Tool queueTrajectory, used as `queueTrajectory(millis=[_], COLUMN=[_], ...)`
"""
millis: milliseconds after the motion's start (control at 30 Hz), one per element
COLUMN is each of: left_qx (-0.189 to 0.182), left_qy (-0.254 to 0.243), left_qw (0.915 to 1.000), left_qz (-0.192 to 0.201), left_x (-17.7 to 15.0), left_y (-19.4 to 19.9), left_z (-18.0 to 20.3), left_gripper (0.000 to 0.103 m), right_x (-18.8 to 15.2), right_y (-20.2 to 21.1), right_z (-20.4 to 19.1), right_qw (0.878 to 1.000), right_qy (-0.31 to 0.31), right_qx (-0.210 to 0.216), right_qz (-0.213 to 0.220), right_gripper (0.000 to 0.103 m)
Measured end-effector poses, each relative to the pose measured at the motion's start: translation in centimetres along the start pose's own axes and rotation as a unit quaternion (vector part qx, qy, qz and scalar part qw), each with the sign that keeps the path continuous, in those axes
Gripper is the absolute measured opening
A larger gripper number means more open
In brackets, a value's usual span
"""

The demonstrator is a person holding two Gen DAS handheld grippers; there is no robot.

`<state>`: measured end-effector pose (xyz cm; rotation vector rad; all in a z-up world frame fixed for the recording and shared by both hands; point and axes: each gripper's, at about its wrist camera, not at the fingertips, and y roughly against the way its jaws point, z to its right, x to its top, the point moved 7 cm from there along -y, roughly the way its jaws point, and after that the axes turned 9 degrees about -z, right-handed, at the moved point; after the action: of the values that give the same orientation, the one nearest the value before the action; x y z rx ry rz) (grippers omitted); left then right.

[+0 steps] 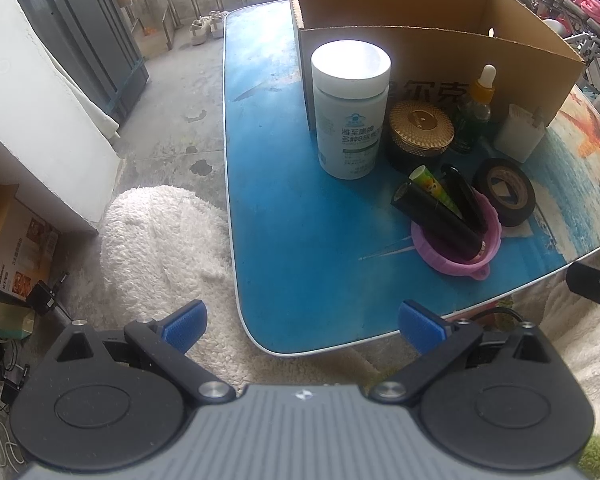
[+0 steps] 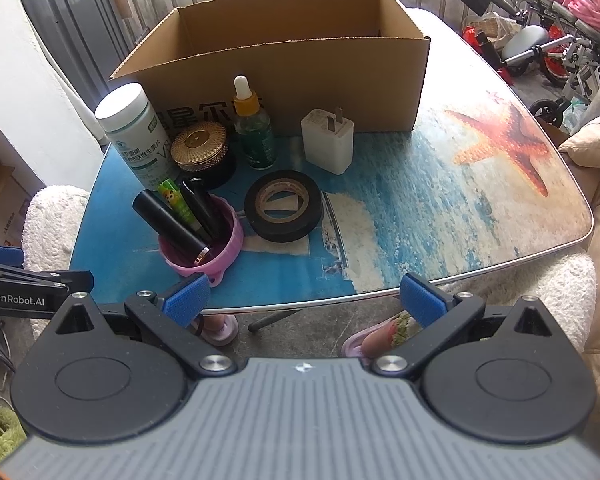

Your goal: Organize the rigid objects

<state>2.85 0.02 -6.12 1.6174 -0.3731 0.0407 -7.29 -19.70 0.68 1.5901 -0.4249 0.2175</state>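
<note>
I held both the left gripper [image 1: 302, 326] and right gripper [image 2: 304, 298] wide and empty short of the table [image 2: 440, 200], the bottles, tape roll [image 2: 284, 206] and charger [image 2: 328, 140] clustered at twelve o'clock before the cardboard box [image 2: 300, 64], presumably staged for loading.

Each claw has the same build. The left claw [image 1: 302, 326] carries two blue ribbed pads [image 1: 184, 326] on black angled finger links, pinned by silver round-headed screws to a grey ridged body with a small white emblem at its centre. Two black round housings with raised discs flank that body. The right claw [image 2: 304, 300] matches it, blue fingertips [image 2: 422, 300] included. In the right wrist view, the left claw's black side reads "GenRobot.AI" in white.
</note>
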Motion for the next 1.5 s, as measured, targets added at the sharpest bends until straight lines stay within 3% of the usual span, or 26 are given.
queueTrajectory(millis=[900, 1100, 1233, 1500], left_qx=[0.000, -0.005, -0.041, -0.096], left_qy=[-0.001, -0.010, -0.026, -0.090], left_qw=[0.9999, 0.9998, 0.9987, 0.9874], left_qz=[-0.015, -0.014, 0.018, 0.088], left_x=[0.6, 1.4, 2.3, 3.4], left_y=[-1.2, -1.8, -1.6, -0.7], left_z=[-0.1, 0.3, 1.1, 3.7], left_gripper=[0.102, 0.102, 0.102, 0.102], right_x=[0.5, 1.5, 2.7, 4.5], right_y=[-1.4, -1.4, -0.8, -1.0], right_z=[-0.1, 0.5, 0.8, 0.1], right_qw=[1.000, 0.999, 0.997, 0.991], right_qy=[0.003, 0.000, 0.003, 0.003], right_qx=[0.022, 0.033, 0.057, 0.102], right_qz=[-0.010, 0.016, 0.055, 0.085], right_gripper=[0.102, 0.102, 0.102, 0.102])
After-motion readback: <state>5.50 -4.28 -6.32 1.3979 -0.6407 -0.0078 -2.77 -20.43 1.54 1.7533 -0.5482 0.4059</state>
